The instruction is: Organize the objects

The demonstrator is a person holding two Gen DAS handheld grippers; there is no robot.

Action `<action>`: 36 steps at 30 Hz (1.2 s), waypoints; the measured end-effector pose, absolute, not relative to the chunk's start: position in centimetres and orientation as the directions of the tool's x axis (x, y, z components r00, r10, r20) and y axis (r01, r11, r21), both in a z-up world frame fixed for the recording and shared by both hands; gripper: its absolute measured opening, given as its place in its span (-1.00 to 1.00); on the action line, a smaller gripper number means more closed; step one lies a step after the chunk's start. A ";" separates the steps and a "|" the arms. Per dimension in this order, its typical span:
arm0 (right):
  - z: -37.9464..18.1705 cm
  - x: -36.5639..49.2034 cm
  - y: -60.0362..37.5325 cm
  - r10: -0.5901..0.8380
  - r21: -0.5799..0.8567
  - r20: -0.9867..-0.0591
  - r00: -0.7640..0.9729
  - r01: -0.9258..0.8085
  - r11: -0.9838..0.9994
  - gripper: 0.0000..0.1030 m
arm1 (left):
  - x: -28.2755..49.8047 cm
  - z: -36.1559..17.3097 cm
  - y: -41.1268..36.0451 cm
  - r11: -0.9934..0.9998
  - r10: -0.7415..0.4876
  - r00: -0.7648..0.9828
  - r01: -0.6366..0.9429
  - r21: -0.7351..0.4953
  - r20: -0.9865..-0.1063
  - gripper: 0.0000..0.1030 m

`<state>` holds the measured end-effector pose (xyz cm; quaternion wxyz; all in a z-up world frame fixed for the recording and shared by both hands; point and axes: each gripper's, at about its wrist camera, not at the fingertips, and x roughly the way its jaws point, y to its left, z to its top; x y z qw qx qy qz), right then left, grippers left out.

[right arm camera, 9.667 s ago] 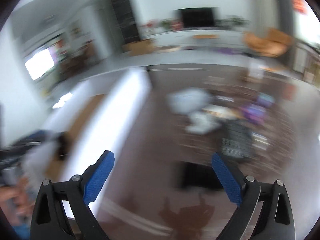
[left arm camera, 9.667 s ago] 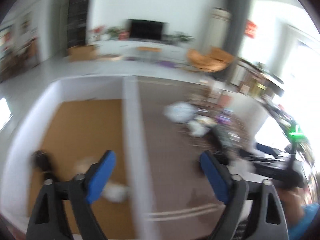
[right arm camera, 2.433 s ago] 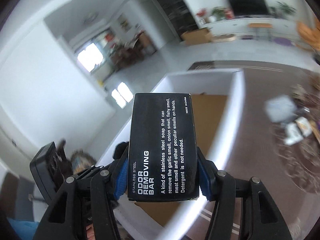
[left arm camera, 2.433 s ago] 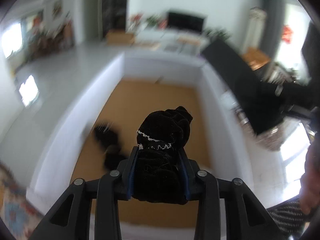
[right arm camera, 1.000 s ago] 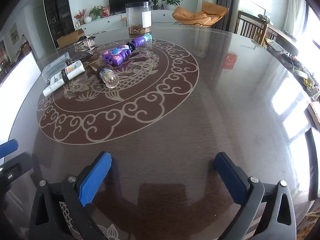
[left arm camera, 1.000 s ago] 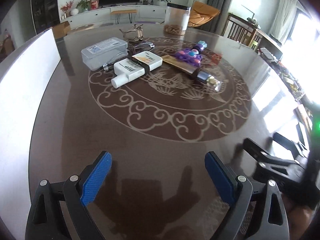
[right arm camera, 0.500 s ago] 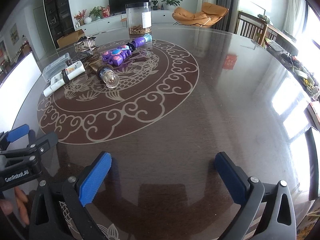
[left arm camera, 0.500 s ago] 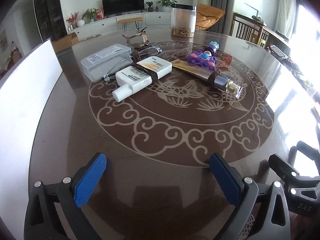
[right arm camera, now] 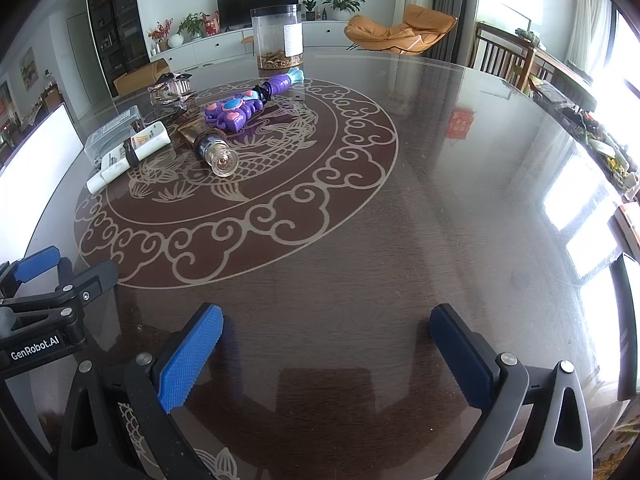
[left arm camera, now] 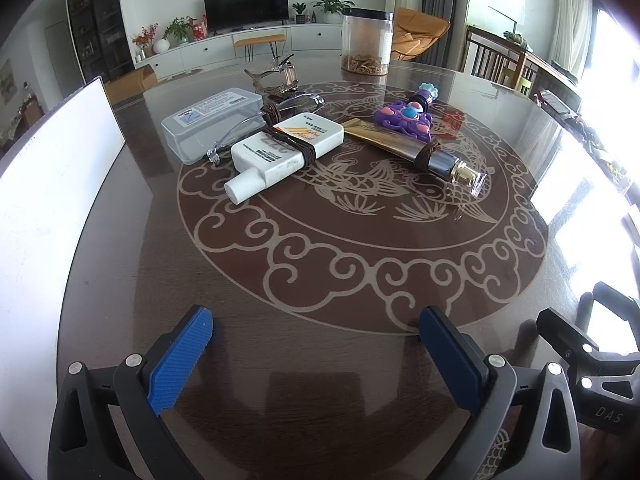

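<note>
On the dark round table (left arm camera: pixel 320 280) lie a white bottle (left arm camera: pixel 286 150) with a brown cord round it, a clear plastic box (left arm camera: pixel 212 122), a gold tube (left arm camera: pixel 416 150) with a clear cap, and a purple toy (left arm camera: pixel 406 118). My left gripper (left arm camera: pixel 316 344) is open and empty, near the table's front edge, well short of them. My right gripper (right arm camera: pixel 326 340) is open and empty over bare table; the objects lie far to its left: the bottle (right arm camera: pixel 128 152), the tube (right arm camera: pixel 212 146), the toy (right arm camera: pixel 236 110).
A white bin wall (left arm camera: pixel 48 184) stands along the table's left side. A clear jar (left arm camera: pixel 366 42) and a small metal ornament (left arm camera: pixel 276 76) stand at the back. Each gripper shows in the other's view, the right (left arm camera: pixel 592 352) and the left (right arm camera: pixel 44 300).
Both grippers held things over the white bin earlier (a black velvet item, a black box); now both are open and empty. In the last second the left gripper has moved closer to the objects.
</note>
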<state>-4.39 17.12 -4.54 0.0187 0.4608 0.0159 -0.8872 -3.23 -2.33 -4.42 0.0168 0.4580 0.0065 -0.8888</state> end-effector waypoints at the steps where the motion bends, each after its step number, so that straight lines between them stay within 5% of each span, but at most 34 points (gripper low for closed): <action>1: -4.5 -4.4 17.1 -0.019 -0.011 -0.818 -0.575 0.048 -0.999 1.00 | -3.2 -4.4 -2.3 -0.999 -0.024 -0.580 0.036 0.004 -0.814 1.00; 36: -4.8 -4.8 16.8 -0.019 -0.009 -0.816 -0.577 0.047 -0.999 1.00 | -3.4 -4.5 -2.3 -0.999 -0.023 -0.580 0.035 0.003 -0.814 1.00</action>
